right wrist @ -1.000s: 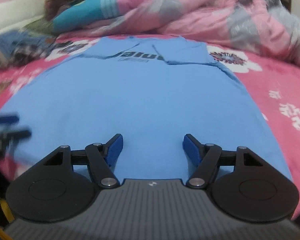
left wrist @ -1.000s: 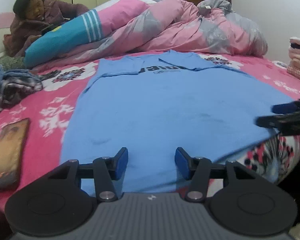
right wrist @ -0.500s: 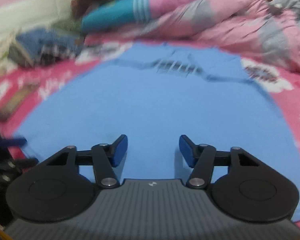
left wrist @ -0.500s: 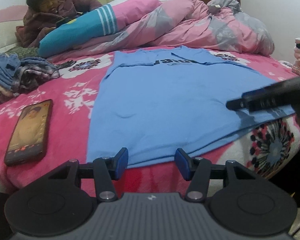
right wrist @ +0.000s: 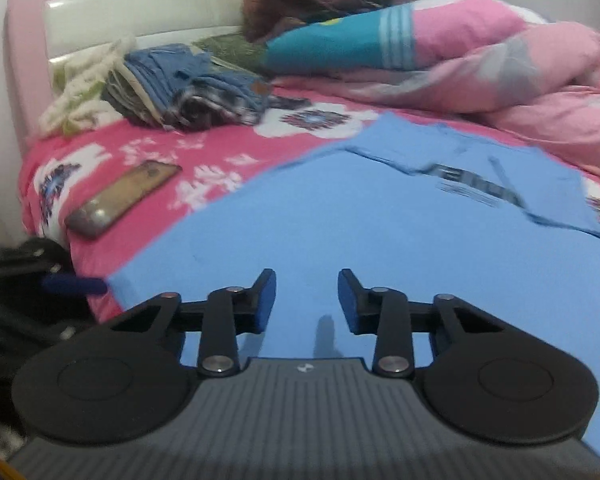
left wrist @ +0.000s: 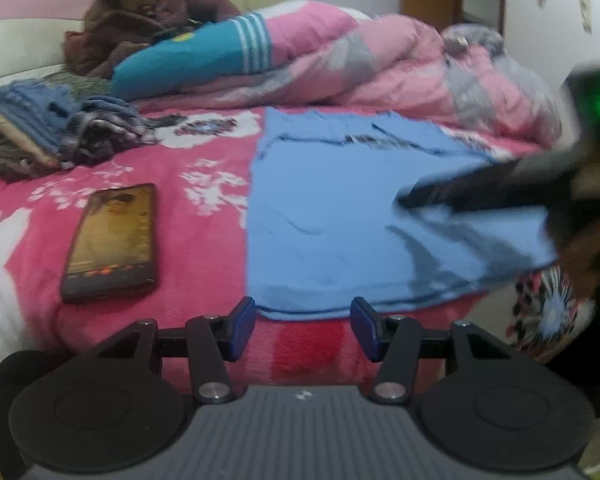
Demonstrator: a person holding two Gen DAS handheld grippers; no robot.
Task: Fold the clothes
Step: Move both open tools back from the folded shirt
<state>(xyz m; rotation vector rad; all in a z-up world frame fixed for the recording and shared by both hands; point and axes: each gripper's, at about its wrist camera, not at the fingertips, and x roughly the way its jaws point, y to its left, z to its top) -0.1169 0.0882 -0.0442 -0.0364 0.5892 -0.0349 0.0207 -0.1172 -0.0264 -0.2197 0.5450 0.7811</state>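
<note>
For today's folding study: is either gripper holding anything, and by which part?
Nothing is held yet. The left gripper is open at the blue T-shirt's hem corner. The right gripper is closing above the shirt, with no cloth pinched.

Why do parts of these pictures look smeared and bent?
Left wrist view: the right gripper is a dark motion streak over the shirt; the fisheye lens bows the edges. Right wrist view: the shirt print and phone are softly blurred.
</note>
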